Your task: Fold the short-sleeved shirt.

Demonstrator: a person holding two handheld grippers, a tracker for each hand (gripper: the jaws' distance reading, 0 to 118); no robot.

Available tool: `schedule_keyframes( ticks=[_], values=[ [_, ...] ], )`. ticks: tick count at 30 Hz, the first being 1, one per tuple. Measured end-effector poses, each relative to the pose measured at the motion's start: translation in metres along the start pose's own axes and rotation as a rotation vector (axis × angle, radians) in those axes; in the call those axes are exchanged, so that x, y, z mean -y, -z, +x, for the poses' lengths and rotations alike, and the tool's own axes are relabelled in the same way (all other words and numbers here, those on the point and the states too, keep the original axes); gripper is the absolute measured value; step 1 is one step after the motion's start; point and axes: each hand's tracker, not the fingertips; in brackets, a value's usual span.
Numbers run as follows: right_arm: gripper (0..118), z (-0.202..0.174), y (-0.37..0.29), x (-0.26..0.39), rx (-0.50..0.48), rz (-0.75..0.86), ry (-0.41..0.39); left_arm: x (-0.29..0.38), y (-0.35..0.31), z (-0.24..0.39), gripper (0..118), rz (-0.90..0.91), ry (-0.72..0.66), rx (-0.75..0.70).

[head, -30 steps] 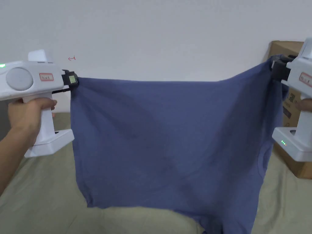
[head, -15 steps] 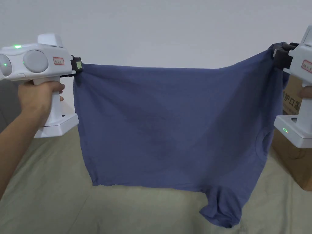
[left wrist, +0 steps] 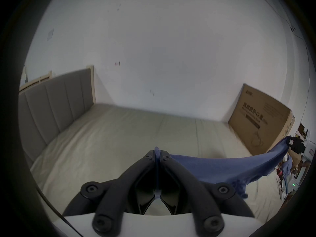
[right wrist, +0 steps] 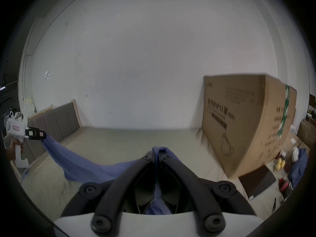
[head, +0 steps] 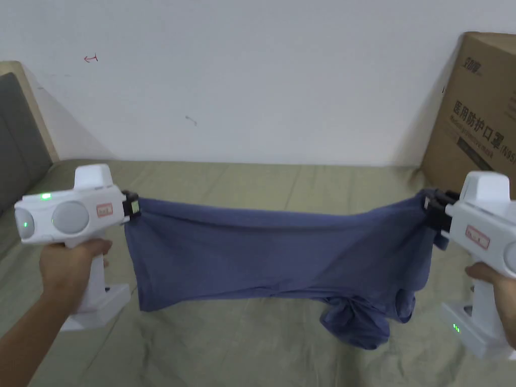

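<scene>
1. Over the olive-green bedsheet (head: pixel 242 347), a blue short-sleeved shirt (head: pixel 282 262) hangs stretched between two handheld grippers, its top edge sagging a little in the middle.
2. At 9 o'clock in the head view, the left gripper (head: pixel 135 207) is clenched on one corner of the shirt; in the left gripper view (left wrist: pixel 157 156) both black jaws press together with blue fabric pinched between their tips.
3. At 3 o'clock in the head view, the right gripper (head: pixel 432 211) is likewise clamped on the opposite corner; in the right gripper view (right wrist: pixel 157 155) cloth bunches between the closed jaws and runs down behind them.
4. A left hand (head: pixel 68 264) wraps the white handle at 8 o'clock, and a right hand (head: pixel 496 297) grips the other handle at 4 o'clock.
5. The lower part of the shirt droops toward 5 o'clock, where a crumpled bunch of fabric rests on the sheet.
6. A large cardboard box (head: pixel 473 111) stands on the bed at 2 o'clock, against the white wall (head: pixel 252 75).
7. A grey padded headboard (head: pixel 17 131) sits at 10 o'clock, at the left end of the bed.
8. From the right gripper view, the left gripper (right wrist: pixel 41 135) appears far off at 9 o'clock, with the shirt trailing from it toward the near jaws.
</scene>
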Motion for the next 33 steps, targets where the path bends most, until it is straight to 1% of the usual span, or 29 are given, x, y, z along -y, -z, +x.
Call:
schedule_keyframes(
  ticks=[1,2,5,7,8,10,14,15,16,18,22,25,30,33],
  values=[
    [1,0.0,-0.004,0.015,0.001,-0.015,-0.007,0.016,-0.001,-0.004,1,-0.032,0.004,-0.004],
    [1,0.001,-0.01,0.03,-0.002,-0.043,0.007,0.034,-0.004,-0.007,1,-0.062,0.013,-0.016],
    [1,0.004,-0.03,0.072,-0.027,-0.104,0.077,0.079,-0.021,-0.016,1,-0.113,-0.003,-0.019],
    [1,0.002,-0.047,0.095,-0.034,-0.138,0.091,0.106,-0.035,-0.022,1,-0.152,-0.014,-0.025],
    [1,0.006,-0.053,0.111,-0.04,-0.148,0.101,0.12,-0.045,-0.024,1,-0.159,-0.016,-0.026],
    [1,0.004,-0.07,0.135,-0.033,-0.209,0.142,0.148,-0.063,-0.028,1,-0.194,-0.011,-0.032],
    [1,0.001,-0.114,0.181,-0.046,-0.261,0.174,0.196,-0.099,-0.037,1,-0.26,-0.015,-0.052],
    [1,0.001,-0.123,0.189,-0.046,-0.277,0.183,0.208,-0.097,-0.047,1,-0.274,-0.018,-0.051],
    [1,-0.001,-0.135,0.2,-0.035,-0.306,0.187,0.218,-0.105,-0.05,1,-0.283,-0.017,-0.051],
    [1,-0.002,-0.157,0.217,-0.035,-0.322,0.193,0.235,-0.122,-0.053,1,-0.298,-0.02,-0.054],
    [1,0.0,-0.201,0.245,-0.022,-0.37,0.249,0.266,-0.155,-0.059,1,-0.324,-0.017,-0.065],
    [1,-0.001,-0.228,0.258,-0.019,-0.399,0.266,0.286,-0.176,-0.062,1,-0.342,-0.008,-0.062],
    [1,-0.005,-0.256,0.285,0.009,-0.458,0.279,0.318,-0.2,-0.065,1,-0.371,-0.004,-0.071],
    [1,-0.008,-0.262,0.304,0.041,-0.498,0.319,0.335,-0.204,-0.067,1,-0.408,-0.01,-0.085]
  ],
)
